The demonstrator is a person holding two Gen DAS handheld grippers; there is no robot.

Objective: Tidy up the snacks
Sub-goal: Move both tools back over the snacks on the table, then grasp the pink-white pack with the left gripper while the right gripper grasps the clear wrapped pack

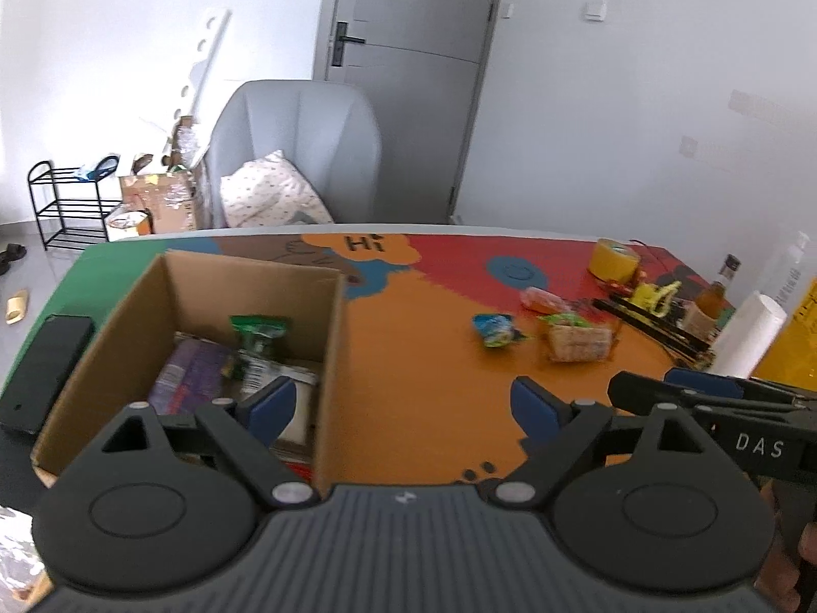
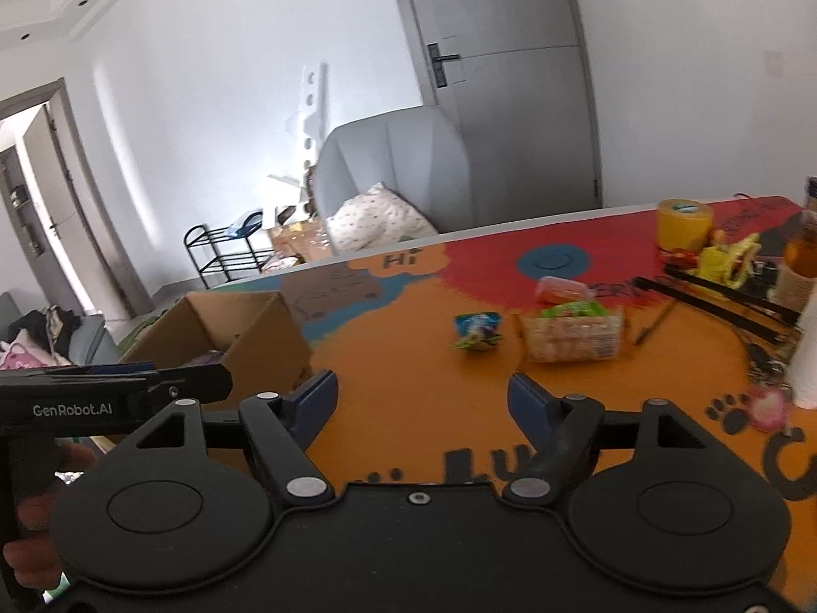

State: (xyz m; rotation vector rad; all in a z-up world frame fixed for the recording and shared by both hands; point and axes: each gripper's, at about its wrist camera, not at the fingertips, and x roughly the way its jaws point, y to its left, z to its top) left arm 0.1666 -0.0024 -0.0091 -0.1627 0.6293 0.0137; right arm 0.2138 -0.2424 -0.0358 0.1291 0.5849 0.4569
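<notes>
The left gripper (image 1: 403, 408) is hovering with its jaws spread and nothing between them, one blue pad above the cardboard box (image 1: 327, 357) and the other beside it over the orange mat (image 1: 408, 357); the right gripper (image 2: 423, 398) is likewise hanging released and empty. A green snack packet (image 1: 258, 342) and a purple packet (image 1: 189, 378) are lying inside the box, while a blue snack packet (image 1: 493, 329), a clear biscuit pack (image 1: 579, 339) and an orange-red packet (image 1: 541, 299) are sitting well to the right of the box, near the yellow tape roll (image 1: 613, 259)

box (image 1: 332, 337): brown | table mat (image 1: 418, 357): orange, red, blue, green | tape roll (image 1: 613, 258): yellow | snack packet (image 1: 493, 329): blue-green
</notes>
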